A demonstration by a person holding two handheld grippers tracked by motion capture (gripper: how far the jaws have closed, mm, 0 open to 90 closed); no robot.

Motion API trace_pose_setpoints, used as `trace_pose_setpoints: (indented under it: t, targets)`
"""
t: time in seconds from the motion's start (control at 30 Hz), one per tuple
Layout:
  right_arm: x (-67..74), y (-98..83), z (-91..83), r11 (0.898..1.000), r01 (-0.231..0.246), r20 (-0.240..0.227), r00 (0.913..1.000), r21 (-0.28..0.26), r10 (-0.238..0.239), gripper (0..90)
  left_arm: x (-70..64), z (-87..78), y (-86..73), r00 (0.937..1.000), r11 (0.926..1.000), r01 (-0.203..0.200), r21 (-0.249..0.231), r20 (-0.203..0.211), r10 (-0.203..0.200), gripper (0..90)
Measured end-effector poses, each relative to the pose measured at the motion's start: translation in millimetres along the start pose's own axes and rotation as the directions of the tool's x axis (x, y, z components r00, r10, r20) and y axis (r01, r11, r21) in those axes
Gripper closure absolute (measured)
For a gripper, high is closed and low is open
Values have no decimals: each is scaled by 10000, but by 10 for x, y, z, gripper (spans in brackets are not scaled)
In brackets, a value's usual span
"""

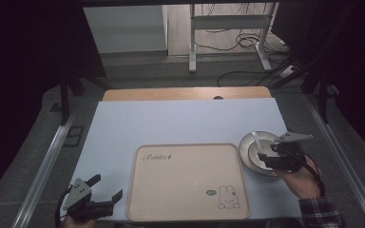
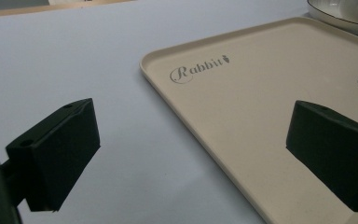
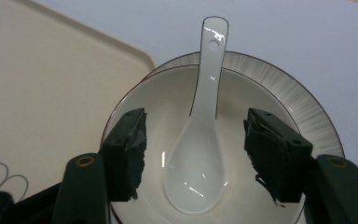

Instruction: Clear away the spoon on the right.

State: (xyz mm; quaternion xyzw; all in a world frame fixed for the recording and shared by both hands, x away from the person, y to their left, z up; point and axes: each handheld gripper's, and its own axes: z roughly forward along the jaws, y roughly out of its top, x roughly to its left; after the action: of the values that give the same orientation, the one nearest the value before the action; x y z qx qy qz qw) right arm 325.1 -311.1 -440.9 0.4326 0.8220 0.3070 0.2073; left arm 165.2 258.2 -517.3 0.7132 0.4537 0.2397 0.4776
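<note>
A white ceramic soup spoon [image 3: 200, 140] lies in a white bowl [image 3: 168, 102], its handle pointing away over the rim. The bowl rests on a ribbed plate [image 3: 279, 84] to the right of a beige tray [image 1: 187, 183] with a rabbit drawing. My right gripper [image 3: 196, 154] hangs over the bowl [image 1: 256, 145]. Its jaws stand on either side of the spoon's scoop, open, and the pads are clear of it. My left gripper [image 1: 108, 186] rests at the table's front left, open and holding nothing, by the left edge of the tray [image 2: 242, 93].
The pale blue table top [image 1: 180, 118] stretches behind the tray, with a wooden strip [image 1: 185, 93] at its far edge. Beyond are a metal desk frame [image 1: 228, 38] and cables on the floor. A rail [image 1: 47, 161] runs along the left side.
</note>
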Motion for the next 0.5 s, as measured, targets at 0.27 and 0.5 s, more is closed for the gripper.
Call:
trace_pose_setpoints:
  t: [0.27,0.5]
  targets:
    - [-80,67,141,9982,-26,-135,9999,593,34,484,3,0,-1,10000,10000,13,-8,-17,-13,26]
    - [-88,118,217,9977,-21,-10,10000,670,22,495,5,-1,-1,10000,10000,40,0,-6,-40,26]
